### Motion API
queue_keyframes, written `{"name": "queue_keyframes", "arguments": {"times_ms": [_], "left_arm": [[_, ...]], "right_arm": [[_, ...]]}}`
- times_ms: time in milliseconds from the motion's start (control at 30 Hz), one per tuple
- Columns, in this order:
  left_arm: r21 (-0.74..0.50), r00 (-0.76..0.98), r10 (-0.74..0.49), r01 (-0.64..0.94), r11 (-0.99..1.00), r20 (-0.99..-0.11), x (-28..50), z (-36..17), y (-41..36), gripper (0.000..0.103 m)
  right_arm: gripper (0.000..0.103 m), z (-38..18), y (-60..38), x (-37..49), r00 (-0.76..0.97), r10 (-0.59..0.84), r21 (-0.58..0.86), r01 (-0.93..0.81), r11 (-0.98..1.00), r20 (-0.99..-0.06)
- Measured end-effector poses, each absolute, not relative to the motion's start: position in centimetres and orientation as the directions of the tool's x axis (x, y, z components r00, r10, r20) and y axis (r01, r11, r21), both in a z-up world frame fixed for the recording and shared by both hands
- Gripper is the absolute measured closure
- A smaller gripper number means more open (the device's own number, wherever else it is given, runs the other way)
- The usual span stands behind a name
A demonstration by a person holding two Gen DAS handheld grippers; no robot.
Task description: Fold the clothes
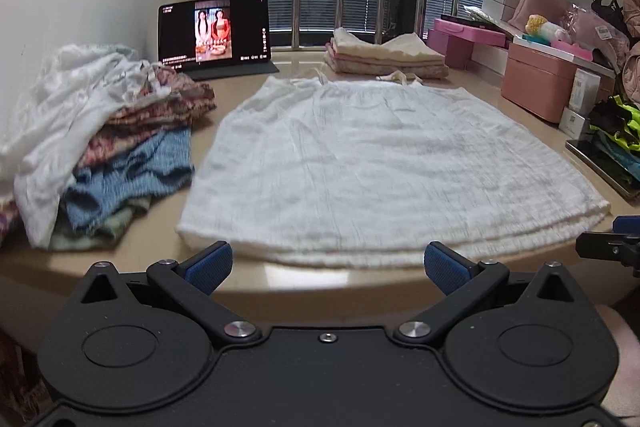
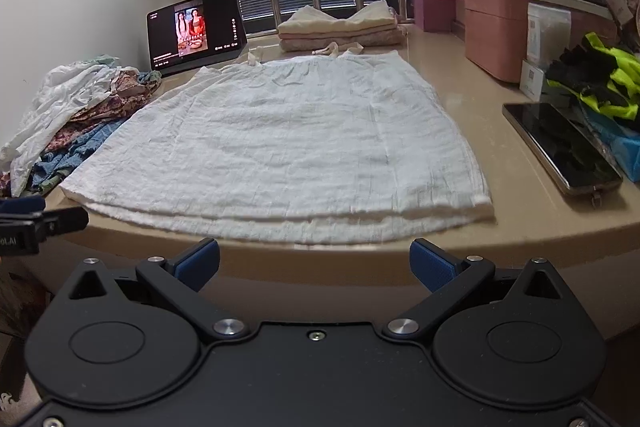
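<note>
Beige table (image 2: 500, 183), right edge crowded with boxes, partly cropped. White strappy dress (image 2: 280, 143) spread flat mid-surface, hem at near edge, straps half hidden. Unfolded heap (image 1: 100, 131) at left edge, blurred. Left gripper (image 1: 328, 263), right gripper (image 2: 314, 259): both spread wide, holding nothing, short of hem.

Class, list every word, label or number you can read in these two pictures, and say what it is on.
"OLAI", cut off at the frame edge: left gripper.
Tablet captions: too small to read.
White box label: blurred.
Nothing else readable.
</note>
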State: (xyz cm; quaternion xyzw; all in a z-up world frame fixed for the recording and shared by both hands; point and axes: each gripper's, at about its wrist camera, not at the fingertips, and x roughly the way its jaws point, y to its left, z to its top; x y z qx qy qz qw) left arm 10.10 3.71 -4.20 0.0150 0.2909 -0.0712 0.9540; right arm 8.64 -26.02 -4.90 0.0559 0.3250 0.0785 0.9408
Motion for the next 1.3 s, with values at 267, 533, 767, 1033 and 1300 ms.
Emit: {"name": "queue_keyframes", "arguments": {"times_ms": [267, 533, 767, 1033, 1300], "left_arm": [[-0.001, 0.794, -0.183, 0.224, 0.975, -0.580, 17.2, -2.1, 3.1, 0.000], [0.034, 0.772, -0.123, 0.183, 0.983, -0.623, 28.2, -2.2, 2.2, 0.000], [0.087, 0.738, -0.071, 0.174, 0.981, -0.672, 33.4, -5.6, 1.8, 0.000], [0.016, 0.748, -0.108, 0.156, 0.988, -0.655, 34.5, -7.5, 3.1, 0.000], [0.019, 0.760, -0.110, 0.158, 0.987, -0.640, 34.4, -7.5, 3.0, 0.000]], "right_arm": [[0.001, -2.1, -25.7, 14.0, 0.782, 0.238, 0.160, -0.178, 0.971, -0.575], [0.001, 1.8, -25.0, 21.9, 0.791, 0.308, 0.205, -0.233, 0.951, -0.528], [0.001, 2.9, -24.0, 29.7, 0.761, 0.301, 0.198, -0.227, 0.953, -0.575], [0.001, 5.3, -20.4, 38.5, 0.736, 0.272, 0.047, -0.312, 0.949, -0.619], [0.001, 5.7, -16.0, 46.0, 0.670, 0.267, 0.020, -0.353, 0.935, -0.692]]}}
